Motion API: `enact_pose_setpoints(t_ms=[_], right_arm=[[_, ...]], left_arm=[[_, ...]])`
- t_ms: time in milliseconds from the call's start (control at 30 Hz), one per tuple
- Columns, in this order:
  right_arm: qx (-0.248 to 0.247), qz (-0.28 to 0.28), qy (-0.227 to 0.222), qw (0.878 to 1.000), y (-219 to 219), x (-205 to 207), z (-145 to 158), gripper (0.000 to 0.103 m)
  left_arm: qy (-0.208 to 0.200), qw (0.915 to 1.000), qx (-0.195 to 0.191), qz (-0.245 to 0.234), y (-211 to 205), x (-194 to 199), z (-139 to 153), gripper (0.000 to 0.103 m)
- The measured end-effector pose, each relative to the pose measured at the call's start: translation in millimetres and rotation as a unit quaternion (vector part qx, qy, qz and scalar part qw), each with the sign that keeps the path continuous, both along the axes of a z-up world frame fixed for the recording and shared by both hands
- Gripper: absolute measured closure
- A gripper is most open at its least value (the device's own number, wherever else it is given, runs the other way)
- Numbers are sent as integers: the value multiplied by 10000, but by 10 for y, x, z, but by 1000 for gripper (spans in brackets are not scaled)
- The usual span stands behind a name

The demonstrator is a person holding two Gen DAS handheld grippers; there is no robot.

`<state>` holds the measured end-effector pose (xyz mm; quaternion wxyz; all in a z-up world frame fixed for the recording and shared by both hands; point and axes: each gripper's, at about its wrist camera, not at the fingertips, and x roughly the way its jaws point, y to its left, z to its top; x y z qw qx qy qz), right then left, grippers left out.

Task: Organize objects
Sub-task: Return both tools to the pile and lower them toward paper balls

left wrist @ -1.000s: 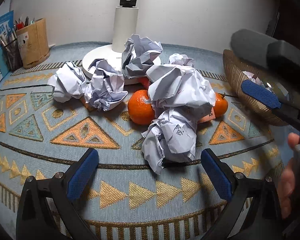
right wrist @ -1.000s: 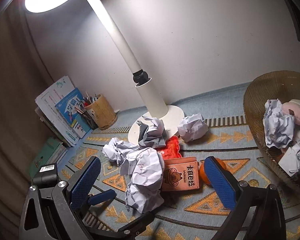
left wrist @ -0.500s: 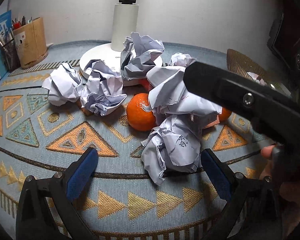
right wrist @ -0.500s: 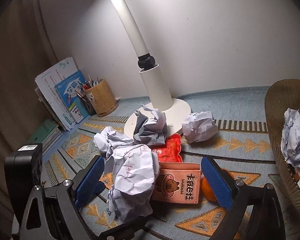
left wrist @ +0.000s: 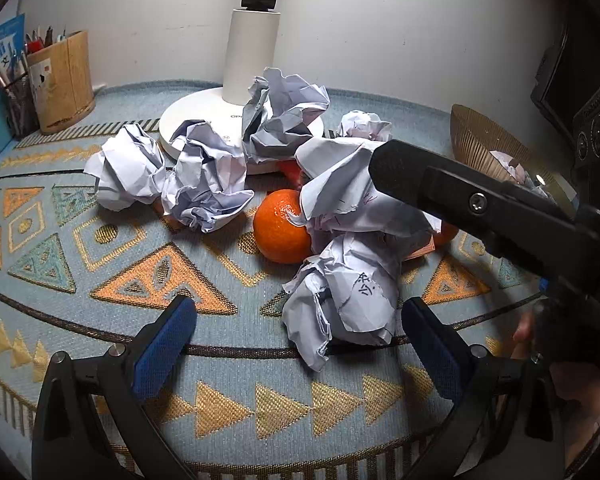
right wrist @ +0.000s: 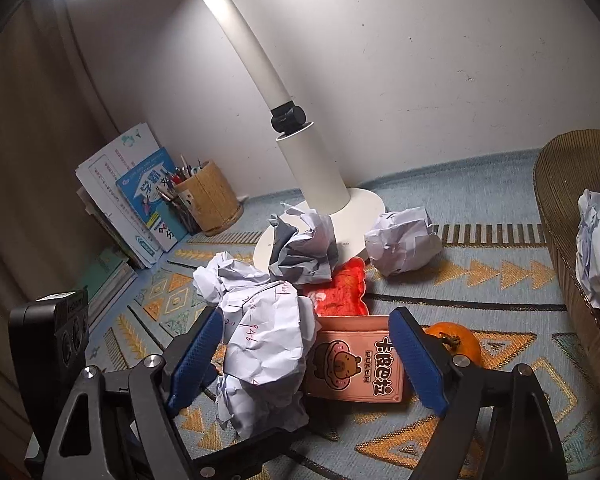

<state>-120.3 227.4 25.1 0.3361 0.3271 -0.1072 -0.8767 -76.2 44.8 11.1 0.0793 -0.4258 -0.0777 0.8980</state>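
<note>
Several crumpled paper balls, two oranges and a pink snack box lie heaped on the patterned mat. My left gripper [left wrist: 296, 346] is open and low in front of the nearest paper ball [left wrist: 348, 296], apart from it. An orange [left wrist: 280, 228] sits just behind that ball. My right gripper [right wrist: 306, 358] is closing, with a large paper ball [right wrist: 266, 340] and the pink box [right wrist: 356, 360] between its jaws; its pads are near both, and no firm press shows. One of the right gripper's black fingers [left wrist: 452, 188] crosses the left wrist view above the pile. The second orange [right wrist: 456, 340] lies beside the box.
A white lamp base [right wrist: 360, 204] stands behind the heap, with a red packet [right wrist: 340, 292] before it. A woven basket [right wrist: 560, 220] at the right holds paper balls. A pen holder [right wrist: 208, 200] and books [right wrist: 132, 200] stand at the far left. A hand [left wrist: 524, 328] shows at the right.
The right gripper swung in from the right over the pile, sank a little, and its jaws narrowed around the paper ball and pink box. The left gripper stayed put.
</note>
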Motion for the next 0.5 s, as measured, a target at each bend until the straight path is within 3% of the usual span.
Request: enact_pose_setpoints(t_ms=[167, 500], right_arm=[[-7, 84, 61, 9999, -43, 23, 20, 18], [217, 195, 45, 9996, -164, 19, -6, 18]], left_arm=[[92, 9991, 404, 71, -98, 31, 17, 1], [85, 9996, 268, -22, -10, 47, 30, 2]])
